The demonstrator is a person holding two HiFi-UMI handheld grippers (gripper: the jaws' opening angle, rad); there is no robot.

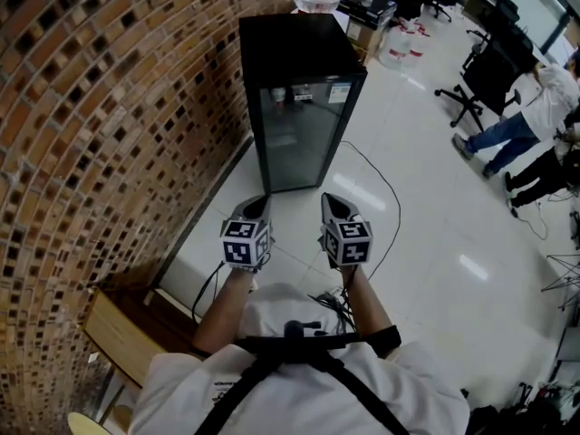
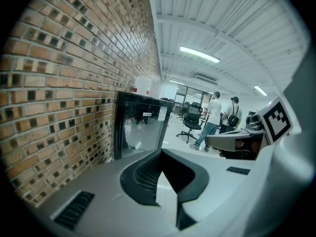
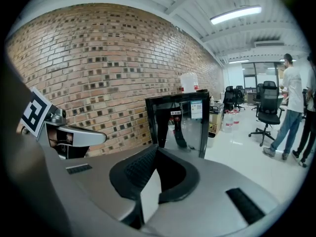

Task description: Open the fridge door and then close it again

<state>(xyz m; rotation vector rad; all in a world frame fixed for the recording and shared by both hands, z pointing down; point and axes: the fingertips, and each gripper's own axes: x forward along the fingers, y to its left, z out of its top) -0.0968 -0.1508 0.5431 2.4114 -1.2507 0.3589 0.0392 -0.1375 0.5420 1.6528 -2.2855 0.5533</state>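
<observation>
Facing the closed fridge (image 1: 299, 53) by the brick wall (image 1: 109, 107), left gripper (image 1: 257, 207) and right gripper (image 1: 333, 205) hover short of it, jaws together, empty (glass door (image 1: 297, 139): probably light, fragile; pull at its free edge).

An open-plan office. A brick wall (image 1: 109, 107) edges a glossy white tiled floor (image 1: 435, 225). Black swivel chairs (image 1: 480, 75), ceiling strip lights (image 2: 200, 54) and standing people (image 3: 289, 107) fill the far end.
</observation>
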